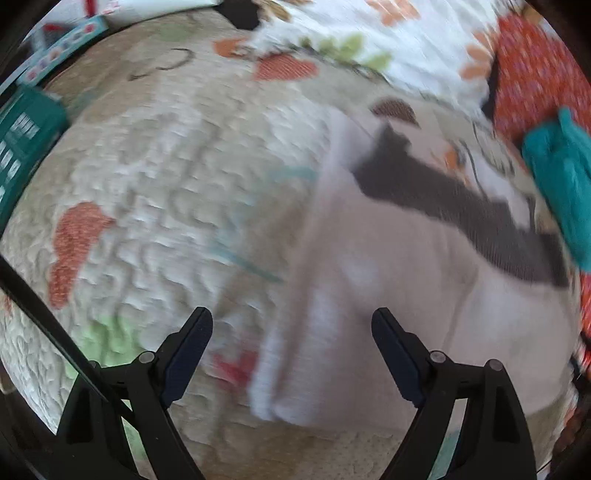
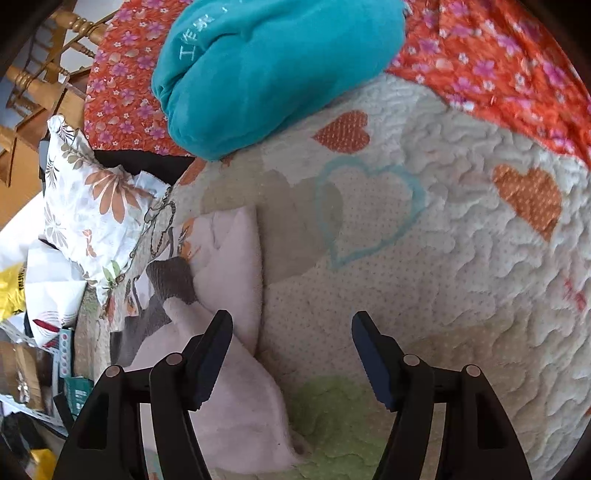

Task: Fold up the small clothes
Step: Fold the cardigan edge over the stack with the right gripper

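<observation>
Left gripper [image 1: 291, 332]: jaws wide apart, nothing between them, hanging over the quilt [image 1: 166, 166]. Left view is motion-blurred. The pale pink garment [image 1: 388, 295] lies on the quilt at about 3 o'clock from frame centre, running down to 6 o'clock between the two fingers; its left edge looks like a folded layer, detail too smeared to tell more. A dark grey garment [image 1: 461, 206] lies across the pink one's upper right part, toward 2 o'clock. A teal fleece bundle [image 1: 561, 177] sits at 3 o'clock by the frame edge, against an orange floral cloth [image 1: 535, 74]. White floral pillow [image 1: 369, 33] at 12 o'clock. Teal crate [image 1: 26, 140] at 9 o'clock, off the quilt.

Right gripper [image 2: 291, 332]: jaws wide apart, holding nothing. In this view the pink garment [image 2: 236, 369] sits at 7 to 9 o'clock, a folded stack, passing under the left finger [image 2: 214, 354]; whether that finger touches it, cannot tell. Grey garment [image 2: 173, 280] just beside it at 9 o'clock. Quilt [image 2: 424, 295] with orange hearts and a blue heart outline fills the centre and right. Teal bundle [image 2: 273, 66] at 12 o'clock, resting on the quilt edge and the orange floral cloth [image 2: 498, 55]. Floral pillow [image 2: 92, 206] at 9 to 10 o'clock. Wooden chair [image 2: 44, 81] at 10 o'clock.
</observation>
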`<state>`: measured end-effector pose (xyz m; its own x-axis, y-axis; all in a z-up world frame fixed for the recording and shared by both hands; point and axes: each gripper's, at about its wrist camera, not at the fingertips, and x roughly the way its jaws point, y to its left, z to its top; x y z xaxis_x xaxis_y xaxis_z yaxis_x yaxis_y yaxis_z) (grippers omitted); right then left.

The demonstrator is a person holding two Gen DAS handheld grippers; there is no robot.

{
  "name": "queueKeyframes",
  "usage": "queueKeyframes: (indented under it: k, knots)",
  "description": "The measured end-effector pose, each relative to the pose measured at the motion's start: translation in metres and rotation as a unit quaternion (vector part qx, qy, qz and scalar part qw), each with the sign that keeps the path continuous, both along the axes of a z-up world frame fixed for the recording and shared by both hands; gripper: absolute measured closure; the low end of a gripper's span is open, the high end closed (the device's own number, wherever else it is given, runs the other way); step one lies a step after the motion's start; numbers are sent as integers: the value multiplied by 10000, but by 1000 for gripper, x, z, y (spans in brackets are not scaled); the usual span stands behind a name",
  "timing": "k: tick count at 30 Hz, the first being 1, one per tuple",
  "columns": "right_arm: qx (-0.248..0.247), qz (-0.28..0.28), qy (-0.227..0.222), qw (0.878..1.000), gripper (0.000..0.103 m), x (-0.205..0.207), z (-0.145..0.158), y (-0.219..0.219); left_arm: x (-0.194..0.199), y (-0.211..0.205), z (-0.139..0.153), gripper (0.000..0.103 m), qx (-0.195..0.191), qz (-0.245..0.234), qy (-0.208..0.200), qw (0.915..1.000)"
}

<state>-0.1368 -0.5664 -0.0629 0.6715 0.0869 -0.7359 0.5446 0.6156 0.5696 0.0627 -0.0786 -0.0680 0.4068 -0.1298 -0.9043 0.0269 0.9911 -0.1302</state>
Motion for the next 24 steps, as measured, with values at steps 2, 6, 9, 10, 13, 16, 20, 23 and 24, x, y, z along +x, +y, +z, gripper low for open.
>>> queueKeyframes:
  k: [2, 6, 9, 10, 13, 16, 20, 23, 24]
  knots:
    - [138, 72, -37, 9999, 31, 4, -4, 2, 1, 15, 8, 16, -238, 203, -82, 9995]
    - [416, 373, -133, 9983, 31, 15, -12, 17, 1, 34, 15, 16, -467, 443, -133, 9978]
    - [298, 531, -122, 9981, 28, 22, -14, 32, 2, 40, 16, 16, -632, 500, -79, 9967]
    - [189, 539, -109, 9983, 25, 23, -14, 35, 2, 41, 17, 16, -656, 507, -76, 9965]
    - [-167, 470, -74, 9987, 24, 27, -11, 49, 4, 41, 22, 16, -738, 507, -99, 9959]
    - [-386, 341, -38, 9987, 25, 29, -10, 57, 5, 39, 26, 16, -815, 460, -158, 9955]
    - [-85, 604, -69, 9981, 67, 36, -13, 70, 5, 42, 33, 16, -908, 441, -216, 9947]
    - [-247, 438, 31, 9987, 82, 39, -4, 75, 5, 51, 36, 16, -1034, 549, -227, 9929]
    - [-302, 335, 31, 9990, 83, 40, 4, 77, 5, 55, 38, 16, -1084, 598, -238, 9920]
